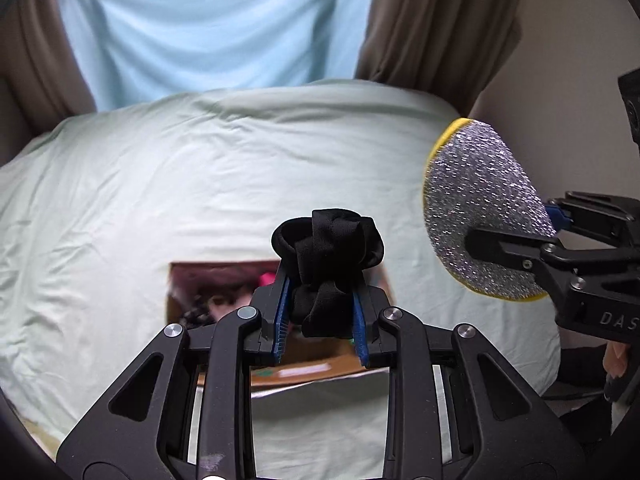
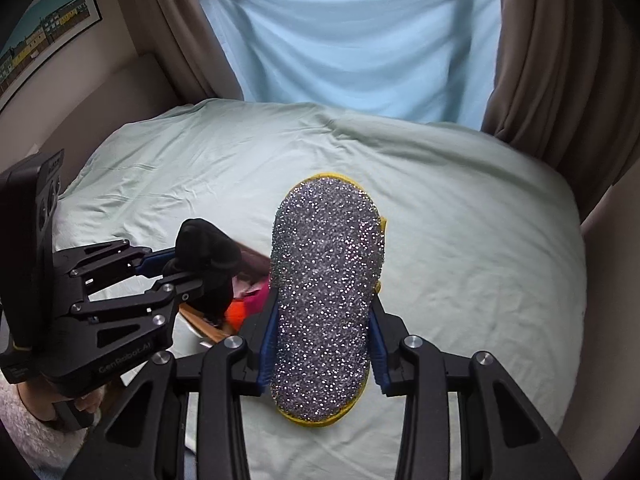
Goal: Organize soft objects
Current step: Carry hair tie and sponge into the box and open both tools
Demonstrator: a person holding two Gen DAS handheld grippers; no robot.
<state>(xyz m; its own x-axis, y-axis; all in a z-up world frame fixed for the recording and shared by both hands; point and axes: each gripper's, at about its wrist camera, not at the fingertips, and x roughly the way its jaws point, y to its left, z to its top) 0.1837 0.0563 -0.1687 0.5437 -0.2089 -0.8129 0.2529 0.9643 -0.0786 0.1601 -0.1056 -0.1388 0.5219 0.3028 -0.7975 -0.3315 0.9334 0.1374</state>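
Clamped in left gripper (image 1: 320, 304): bunched black fabric scrunchie (image 1: 328, 264); in right gripper (image 2: 322, 332): oval yellow sponge w/ silver glitter scouring face (image 2: 326, 292); both held aloft over pale-green bedsheet (image 1: 160, 184); transport step, likely; next: lower over open cardboard box (image 1: 304, 372), part jaws.

Bed (image 1: 180, 184) under a wrinkled pale green sheet, open cardboard box (image 1: 296, 372) of soft things resting on it
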